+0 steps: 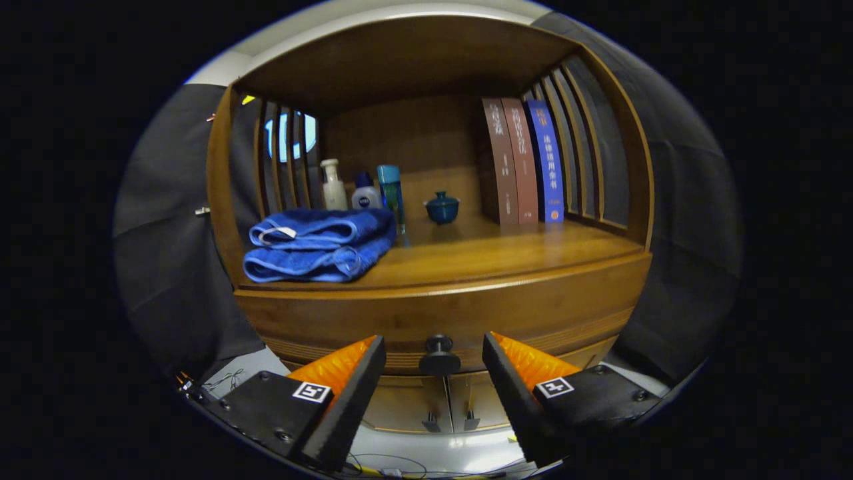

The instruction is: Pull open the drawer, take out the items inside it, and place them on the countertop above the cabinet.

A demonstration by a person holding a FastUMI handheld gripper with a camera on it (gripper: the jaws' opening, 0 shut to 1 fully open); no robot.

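The gripper (434,360) is hanging spread wide at the bottom centre of the frame, its two orange-and-black fingers (353,373) standing well apart and gripping nothing. The knob (439,353) is sitting between the fingertips, low in the middle of the frame, with a clear gap on each side; whether the tips are reaching level with it or stopping just short is hard to tell. The knob is projecting from the drawer (440,313), which is running across the lower middle of the frame and is sitting flush and closed, so its contents are hidden.

Above it, across the centre, the countertop (506,257) is carrying folded towels (320,243) at left, three bottles (363,190) behind them, a small lidded pot (442,207) in the middle and books (526,160) at upper right. Below the drawer, two small cabinet doors (448,403) are showing at the bottom.

The step at hand is probably closing on the knob. The risks: the fingers could pinch only the round cap and slide off during the pull, since the knob is small and smooth; an off-centre closure could let one finger scrape the drawer front; and a pull angled up or down could jam the drawer. Later, the towels are leaving less free space at left for placing items.
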